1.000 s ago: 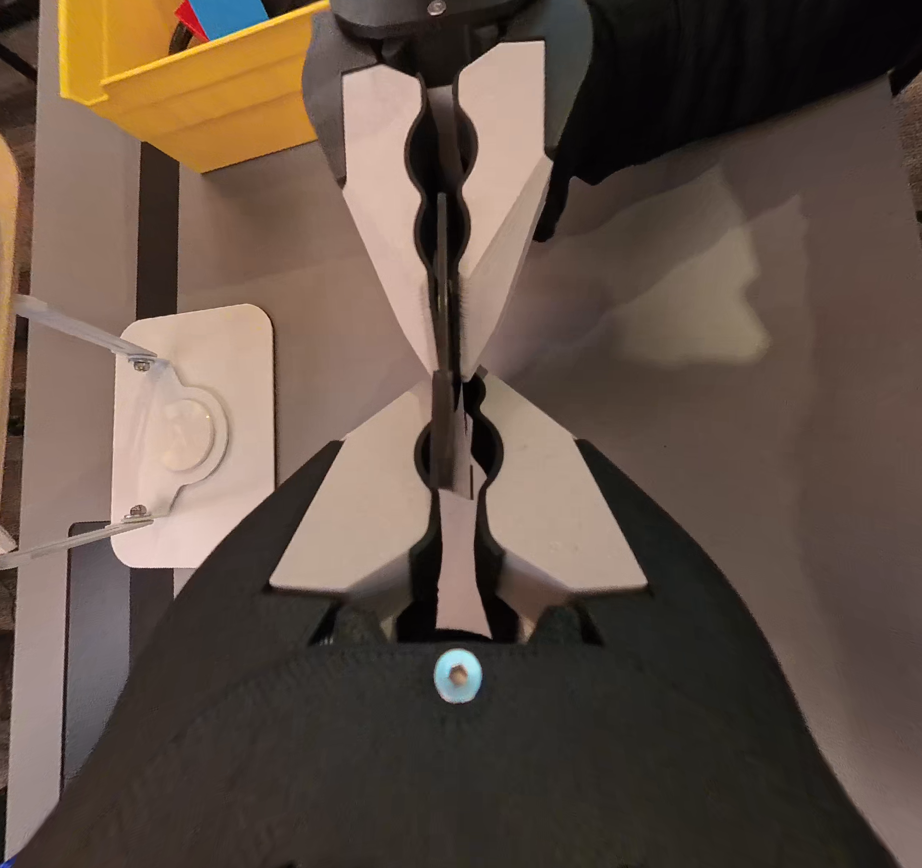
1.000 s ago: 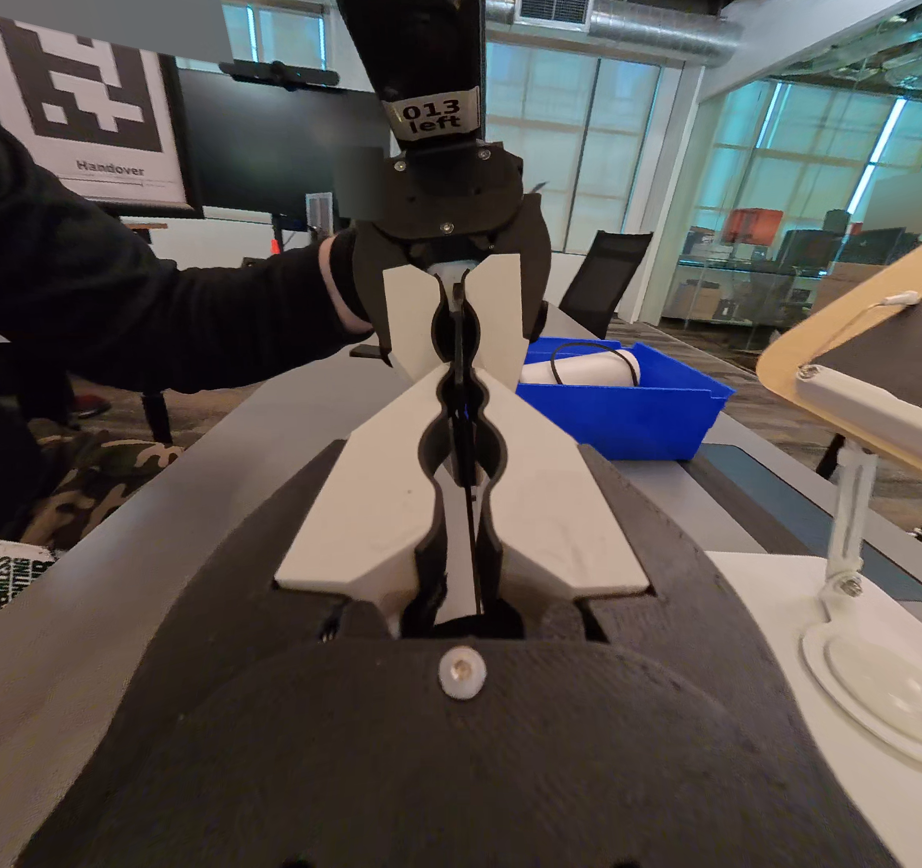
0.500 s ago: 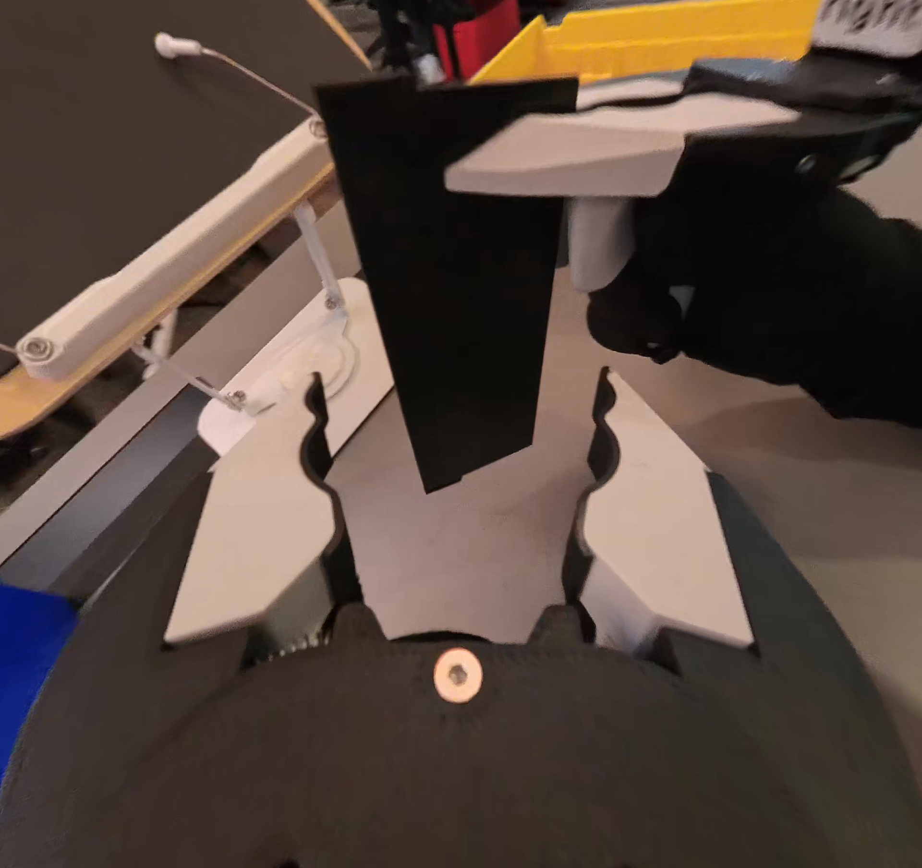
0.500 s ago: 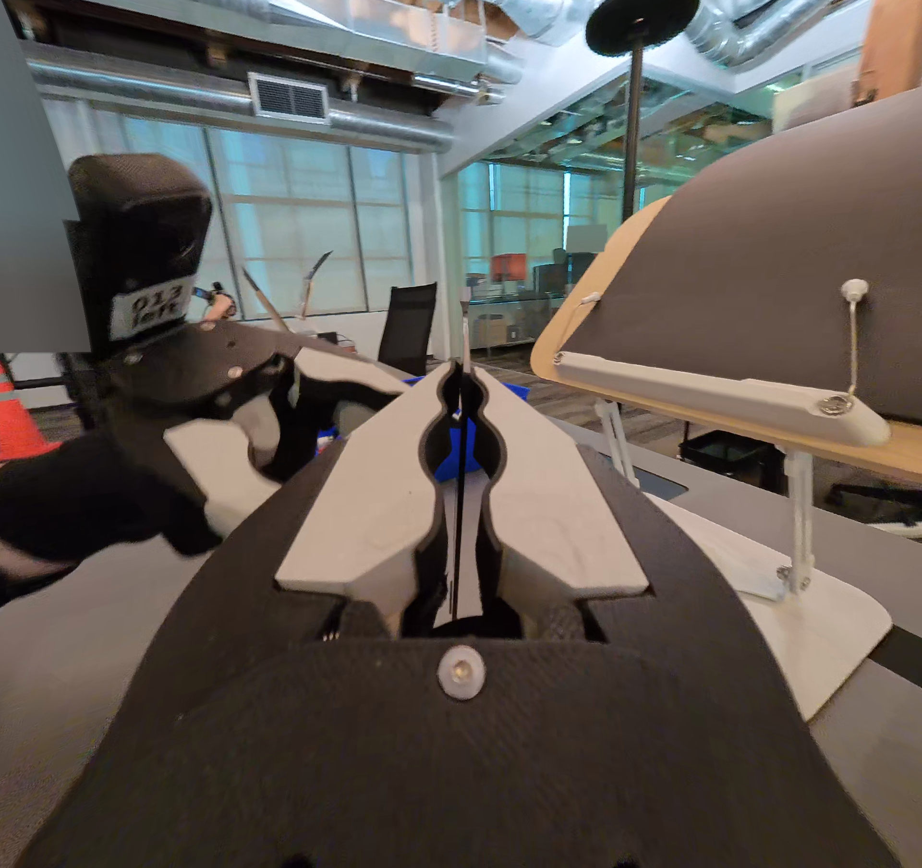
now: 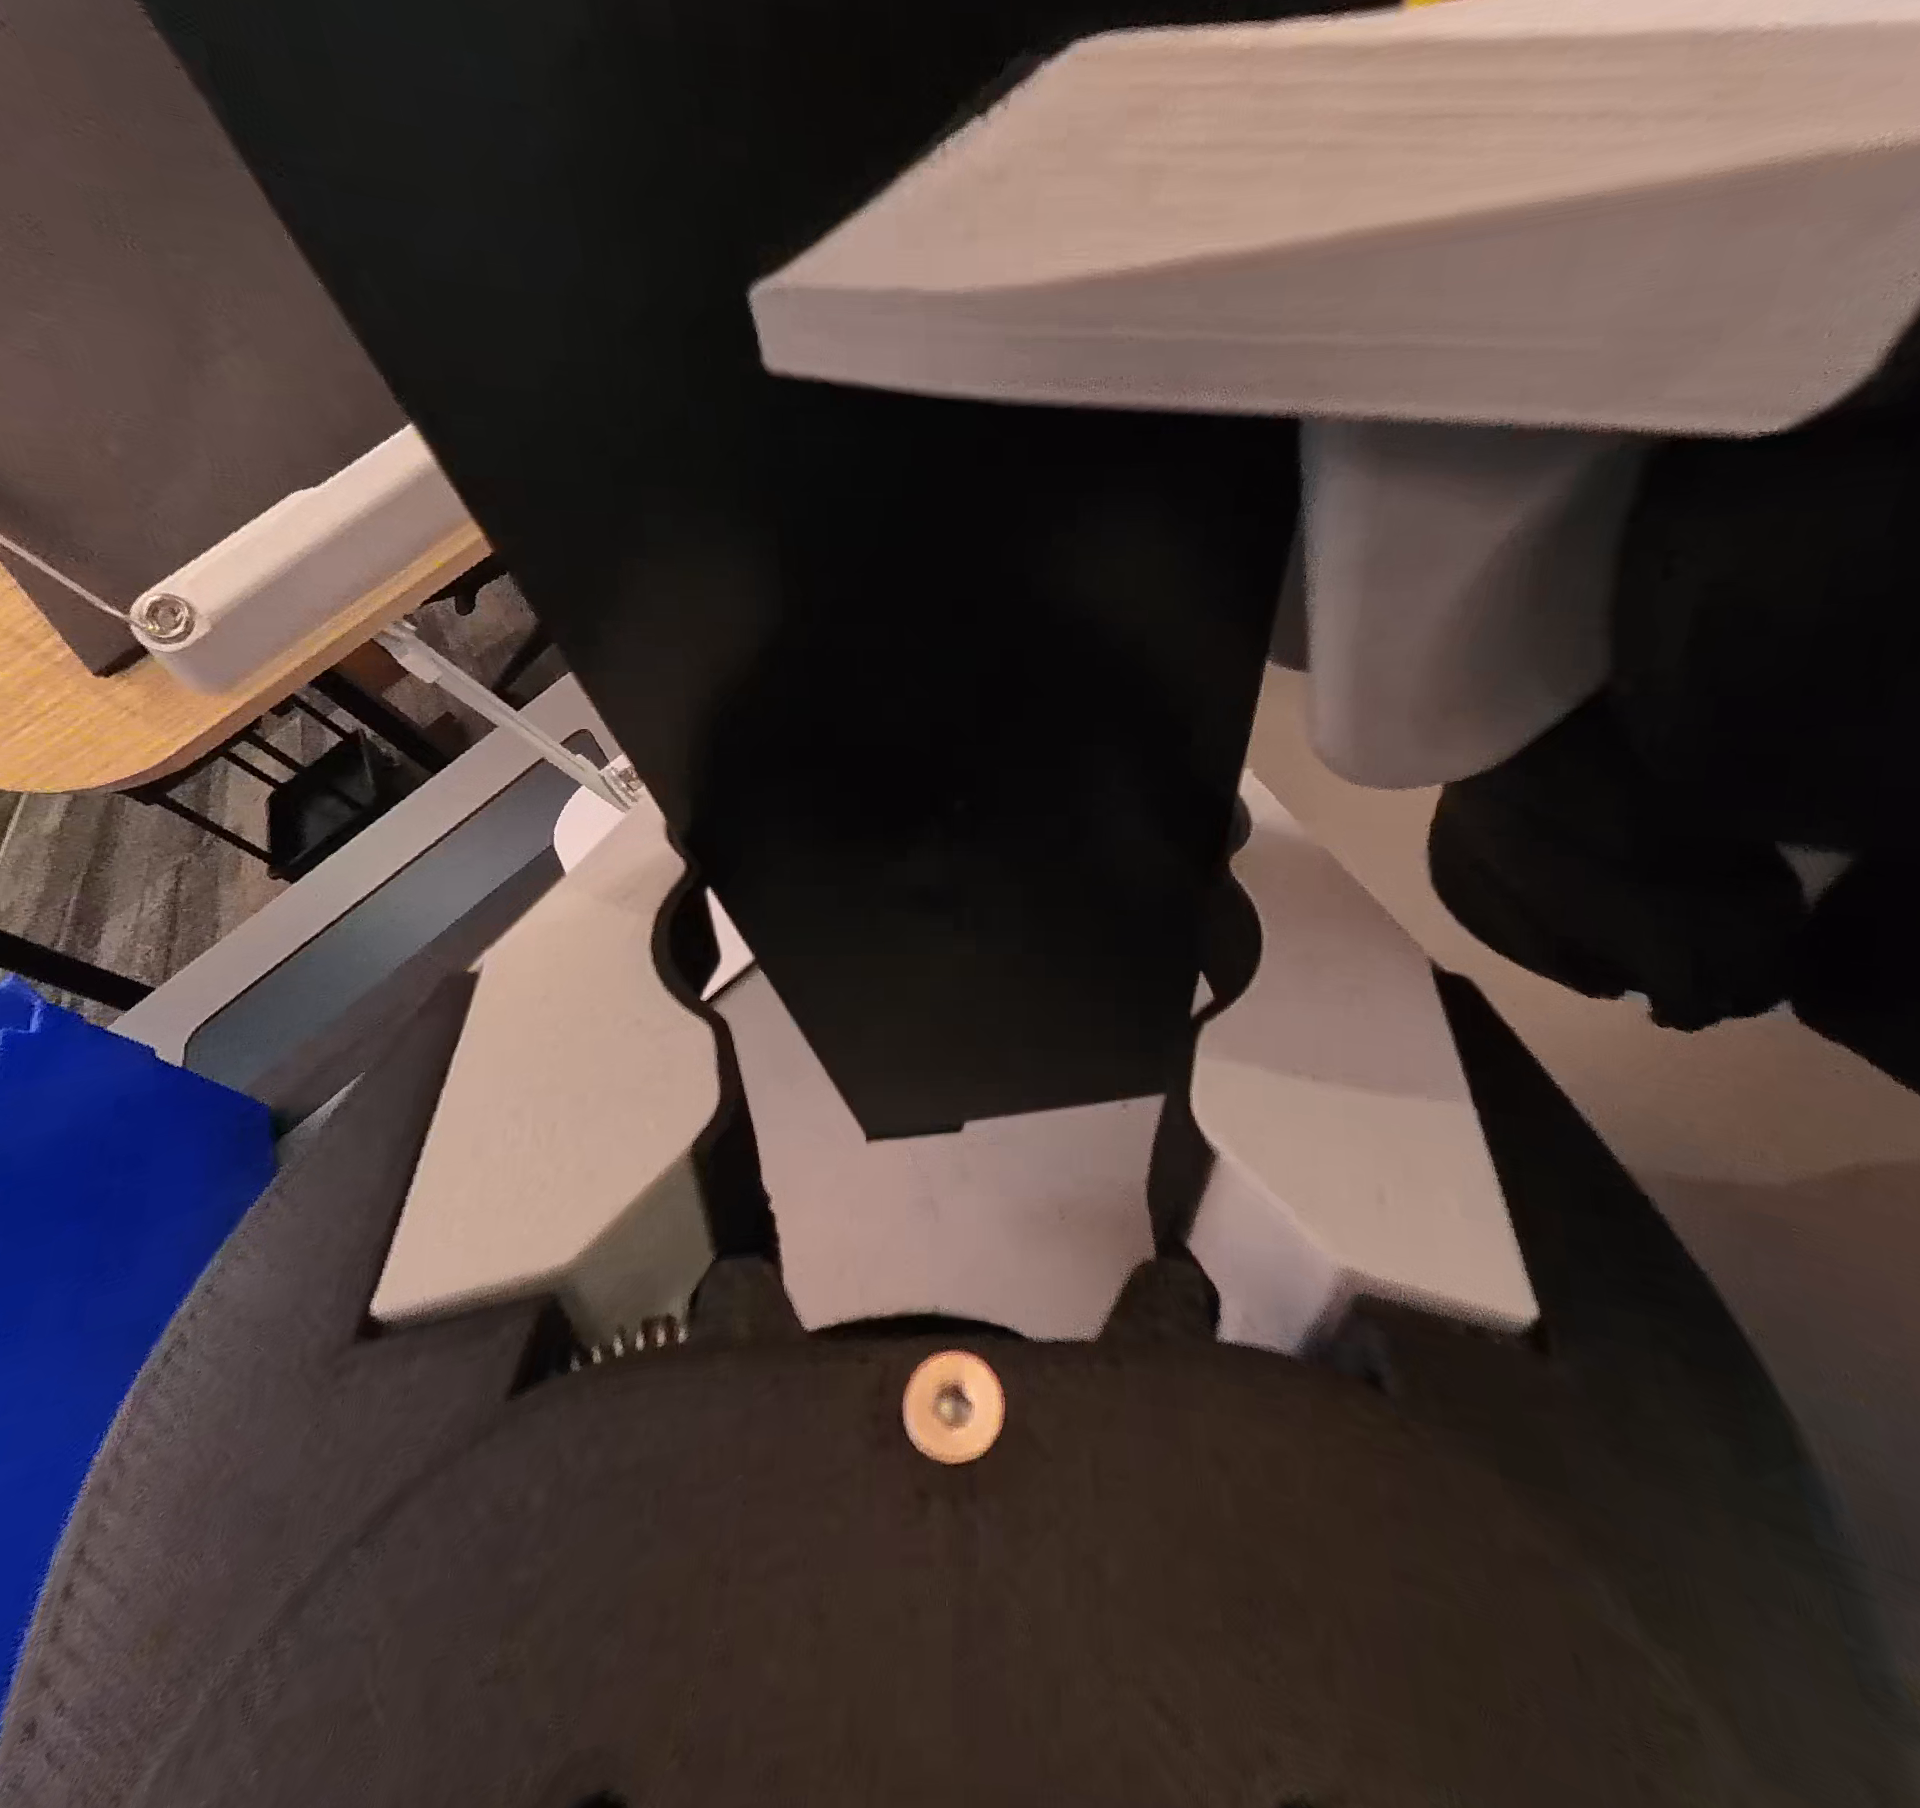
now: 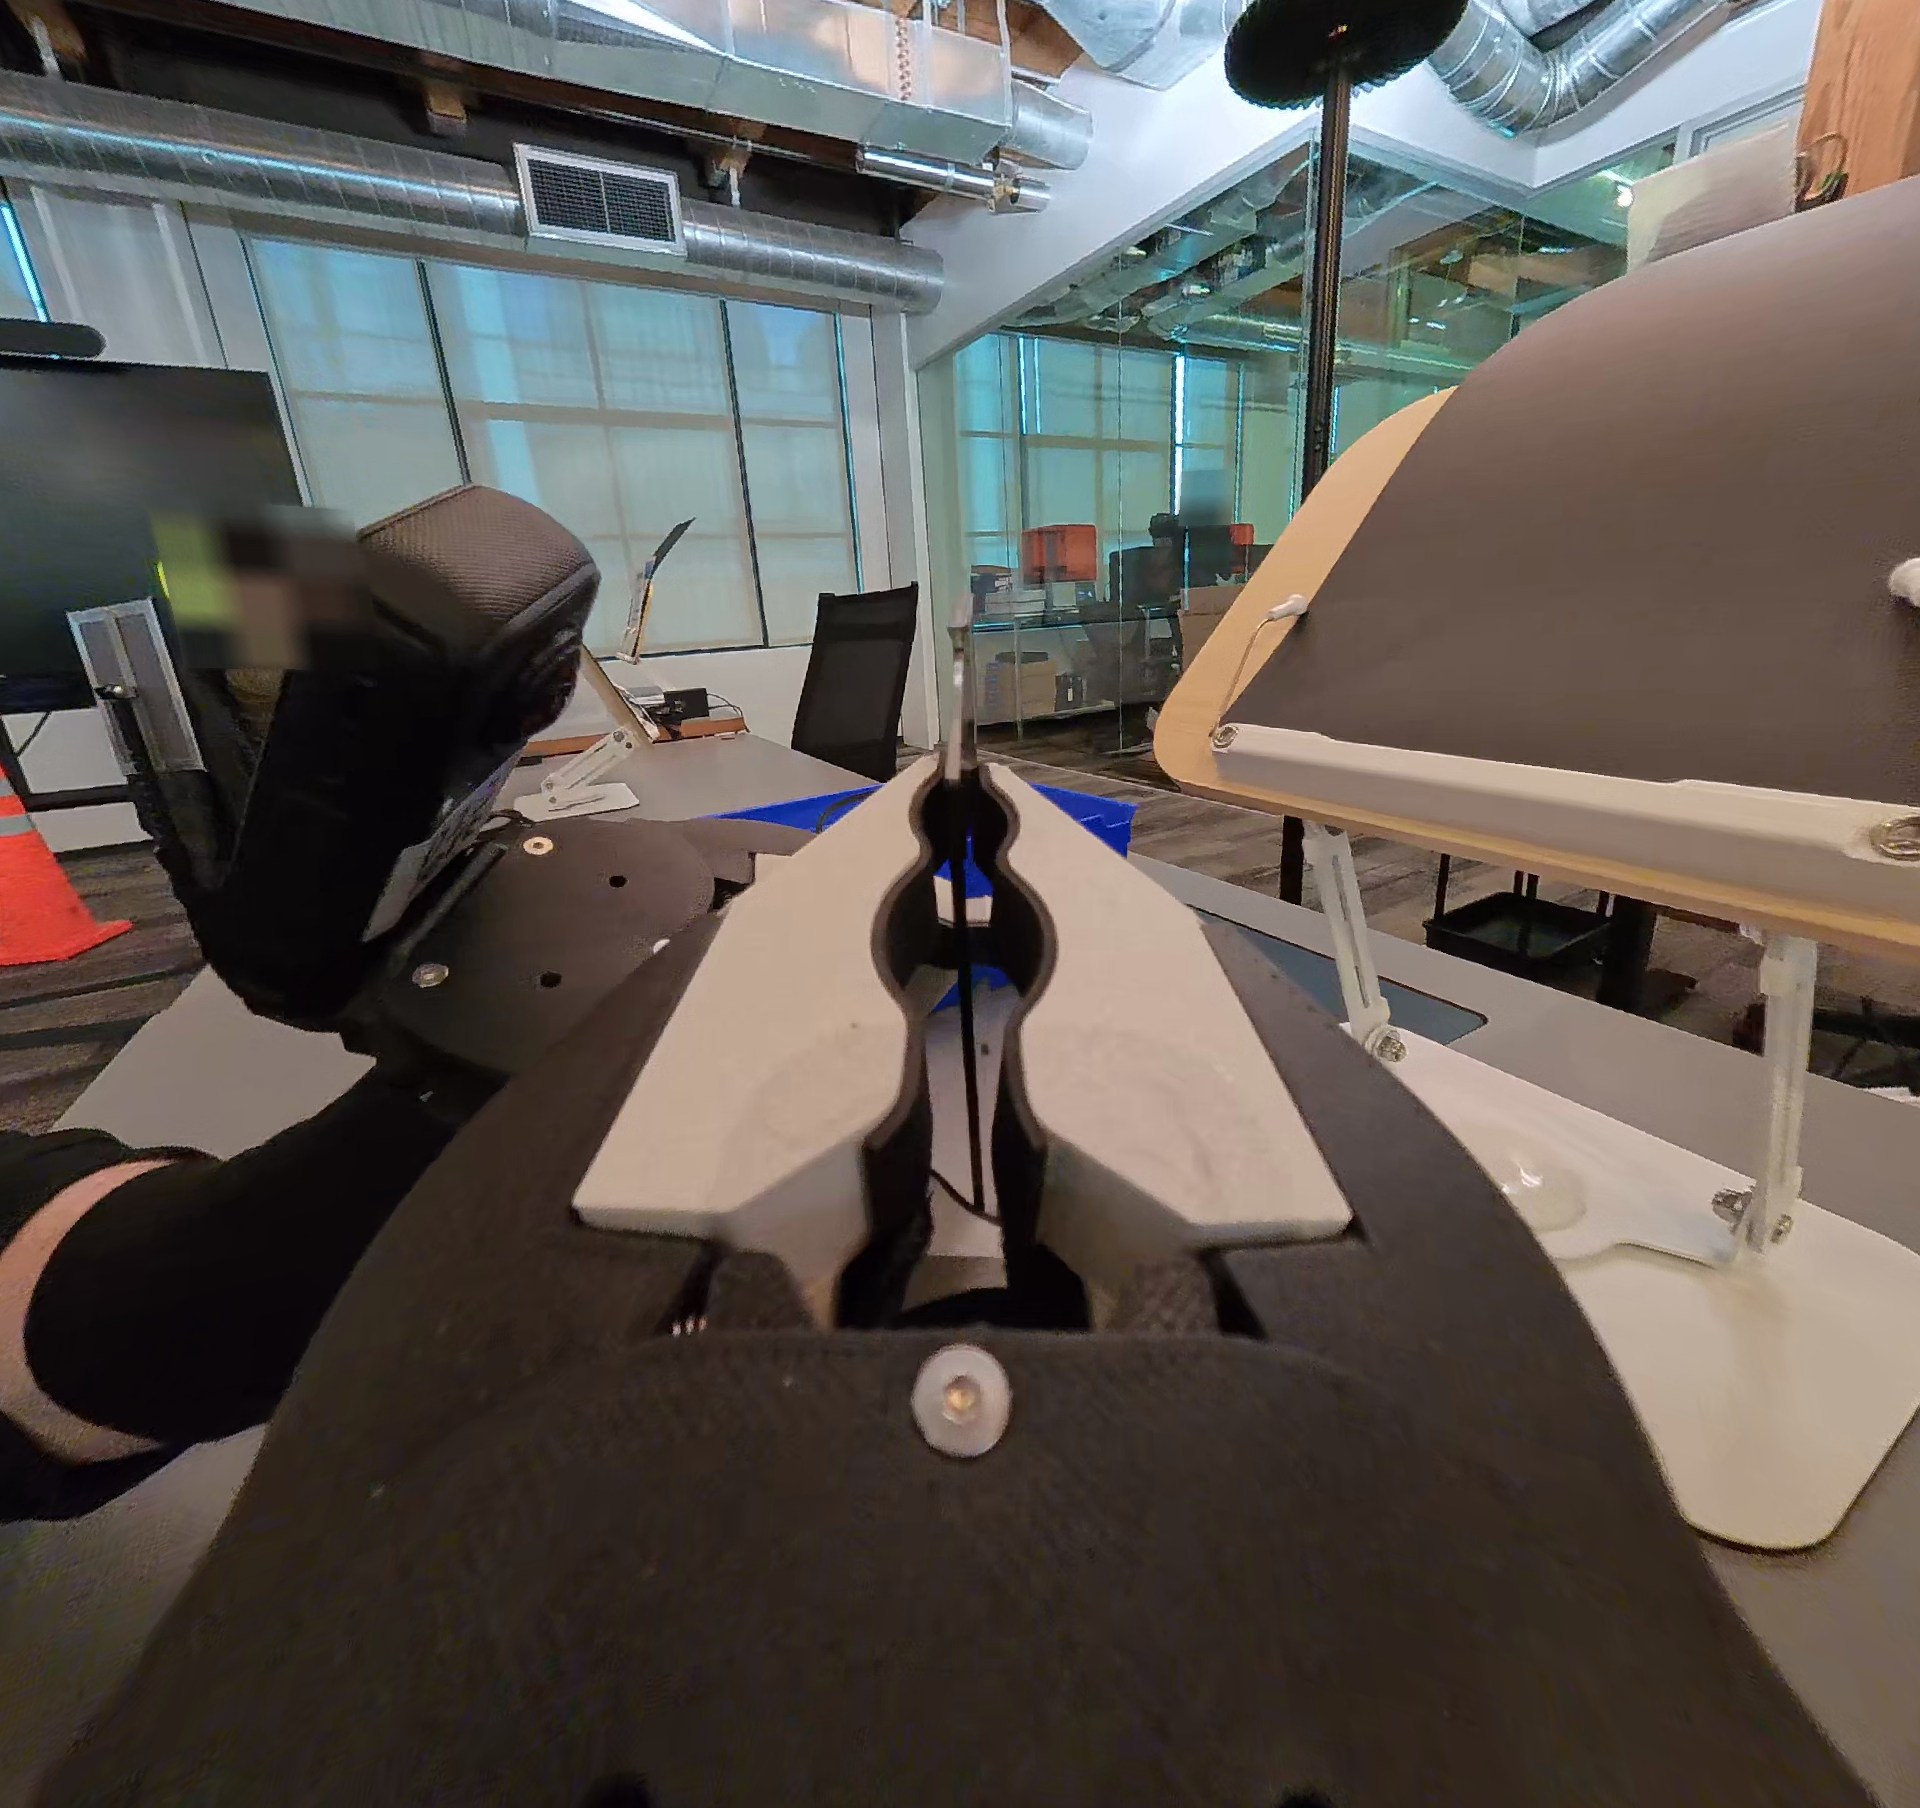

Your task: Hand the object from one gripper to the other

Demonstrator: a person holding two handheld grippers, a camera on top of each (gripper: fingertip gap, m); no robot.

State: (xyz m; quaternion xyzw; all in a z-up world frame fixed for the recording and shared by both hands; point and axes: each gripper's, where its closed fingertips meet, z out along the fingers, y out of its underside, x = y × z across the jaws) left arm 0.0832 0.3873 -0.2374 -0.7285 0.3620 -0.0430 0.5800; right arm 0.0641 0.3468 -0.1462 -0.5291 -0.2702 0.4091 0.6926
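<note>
Left gripper (image 5: 956, 948) jaws spread; right gripper (image 6: 961, 792) jaws clamped.

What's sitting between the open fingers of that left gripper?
The lower end of a thin black plate, held from above by the right gripper. Behind it shows pale tabletop; the plate hides the rest.

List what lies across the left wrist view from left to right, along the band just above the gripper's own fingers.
Blue bin → white clamp bar on the wooden board → black flat plate → right gripper, white finger across the plate → black gloved hand.
</note>
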